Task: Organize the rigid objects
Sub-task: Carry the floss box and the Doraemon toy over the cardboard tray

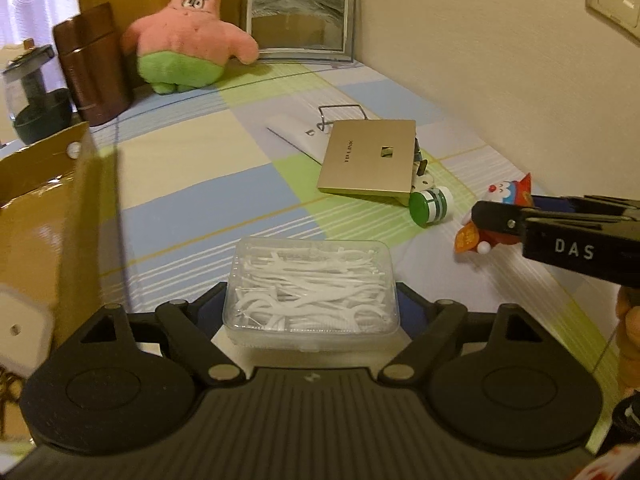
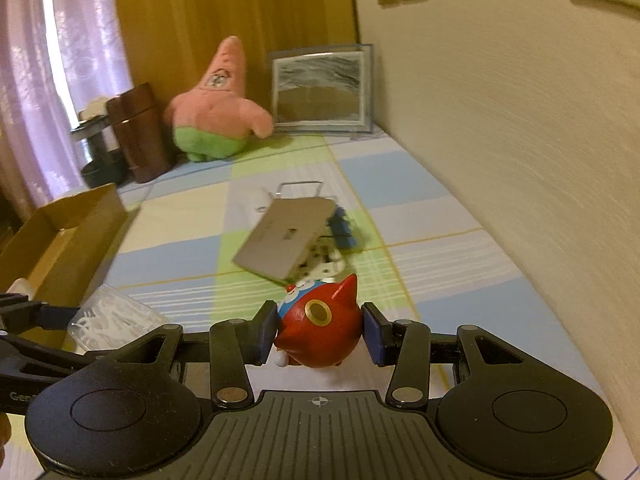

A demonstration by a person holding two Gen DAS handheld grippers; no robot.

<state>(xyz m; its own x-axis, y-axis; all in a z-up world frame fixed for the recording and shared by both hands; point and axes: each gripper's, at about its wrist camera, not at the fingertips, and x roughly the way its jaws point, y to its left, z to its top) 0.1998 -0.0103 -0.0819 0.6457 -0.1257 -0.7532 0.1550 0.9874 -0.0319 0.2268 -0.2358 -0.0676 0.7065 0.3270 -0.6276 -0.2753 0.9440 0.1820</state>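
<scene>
While the left hand-held gripper [image 1: 311, 300] clamps the floss-pick box [image 1: 311, 290] at lower centre, the right hand-held gripper [image 2: 320, 334] grips a red figurine [image 2: 320, 332]; cardboard box [image 2: 60, 236] at left.

The floss-pick box [image 1: 312, 292] is clear, glossy plastic, its white picks smooth inside. At two o'clock from it the router [image 1: 370, 156] wears a satin, champagne metallic finish. The red cat figurine [image 2: 320, 332] looks like shiny painted plastic. The checked tablecloth [image 1: 192, 184] is matt woven cloth. At nine o'clock the cardboard box [image 1: 44, 208] shows a slick, taped sheen. At twelve o'clock the starfish plush [image 1: 188, 44] is fuzzy fabric, and the picture frame [image 1: 298, 20] is glassy.
</scene>
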